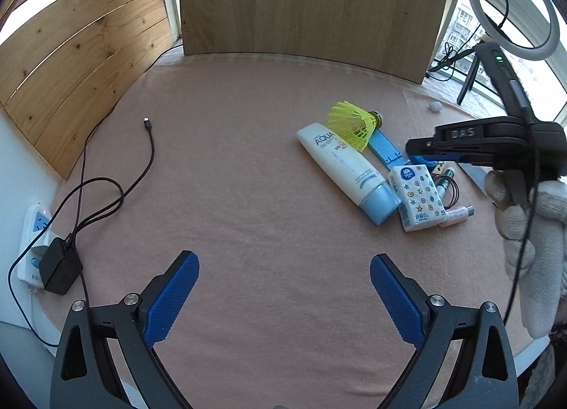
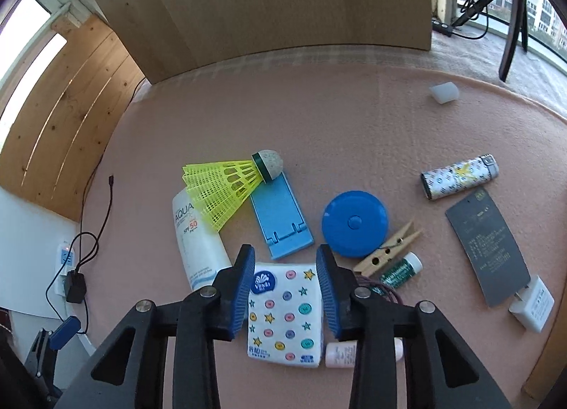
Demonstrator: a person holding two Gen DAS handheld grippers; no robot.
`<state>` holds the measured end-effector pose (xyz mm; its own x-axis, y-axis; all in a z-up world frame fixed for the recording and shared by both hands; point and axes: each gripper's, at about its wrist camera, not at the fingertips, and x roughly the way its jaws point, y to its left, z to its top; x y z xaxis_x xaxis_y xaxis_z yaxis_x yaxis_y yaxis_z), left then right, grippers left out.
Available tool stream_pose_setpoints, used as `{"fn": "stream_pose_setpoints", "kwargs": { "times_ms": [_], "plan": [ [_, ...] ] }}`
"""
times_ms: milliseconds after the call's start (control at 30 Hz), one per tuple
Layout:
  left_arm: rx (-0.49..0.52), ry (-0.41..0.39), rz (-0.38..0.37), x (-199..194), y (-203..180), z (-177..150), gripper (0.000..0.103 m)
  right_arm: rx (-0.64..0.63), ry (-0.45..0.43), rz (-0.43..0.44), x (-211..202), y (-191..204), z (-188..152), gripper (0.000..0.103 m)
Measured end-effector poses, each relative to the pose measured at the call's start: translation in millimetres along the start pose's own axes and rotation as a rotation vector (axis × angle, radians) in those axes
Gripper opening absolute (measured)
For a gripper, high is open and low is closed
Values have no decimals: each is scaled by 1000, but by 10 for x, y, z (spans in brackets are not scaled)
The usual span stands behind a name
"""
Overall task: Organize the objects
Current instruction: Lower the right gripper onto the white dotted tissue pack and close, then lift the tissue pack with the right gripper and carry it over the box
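Right gripper (image 2: pixel 285 288) narrowed around tissue pack (image 2: pixel 283 317), blue pads flanking its sides, contact not certain; pack lies on pink cloth (image 2: pixel 354 118), sunscreen tube (image 2: pixel 198 249) at its 10 o'clock, blue phone stand (image 2: pixel 280 217) at 12. Left gripper (image 1: pixel 283 299) spread wide, empty, pack at its 1 o'clock.

Star-patterned white tissue pack (image 2: pixel 283 313) at lower centre, flat blue plastic phone stand (image 2: pixel 281 217) just above, round blue tape-measure case (image 2: pixel 354 223) right of that stand.

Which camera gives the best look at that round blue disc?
The right wrist view: the round blue disc lies fully visible between the blue stand and the clothespin. In the left wrist view, the right tool hides it.
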<state>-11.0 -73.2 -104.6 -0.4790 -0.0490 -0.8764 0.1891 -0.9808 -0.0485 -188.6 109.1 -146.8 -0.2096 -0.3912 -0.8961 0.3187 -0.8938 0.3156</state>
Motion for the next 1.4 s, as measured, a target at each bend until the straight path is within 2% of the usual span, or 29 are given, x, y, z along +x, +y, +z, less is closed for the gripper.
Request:
{"fn": "stream_pose_setpoints", "kwargs": {
  "times_ms": [100,167,200,467,700,933,1033,1133,1200,1267,1300,1400],
  "plan": [
    [-4,0,-1,-9,16,-10,99,-22,30,-15,155,56,58,23],
    [-9,1,0,-8,33,-16,97,-23,49,-19,235,58,76,15],
    [-13,1,-4,-10,42,-21,97,-25,58,-21,265,59,79,14],
    [-2,17,-26,44,-2,-70,91,-3,96,-8,262,19,-46,13],
    [-2,63,-90,139,-89,-152,91,-19,119,2,228,90,-386,13],
    [70,82,-143,177,-351,-231,90,32,119,18,138,3,-709,13],
    [85,94,-169,211,-451,-245,87,48,107,14,62,-52,-803,13],
    [113,107,-201,246,-559,-253,79,67,72,27,-68,-112,-867,13],
    [120,121,-224,281,-624,-253,79,65,48,18,-174,-146,-910,18],
    [125,132,-243,310,-670,-251,79,75,30,11,-260,-189,-959,47],
    [131,139,-255,326,-699,-247,79,83,25,13,-293,-211,-986,53],
    [150,156,-306,371,-797,-231,79,98,34,54,-338,-261,-1063,55]
  ]
}}
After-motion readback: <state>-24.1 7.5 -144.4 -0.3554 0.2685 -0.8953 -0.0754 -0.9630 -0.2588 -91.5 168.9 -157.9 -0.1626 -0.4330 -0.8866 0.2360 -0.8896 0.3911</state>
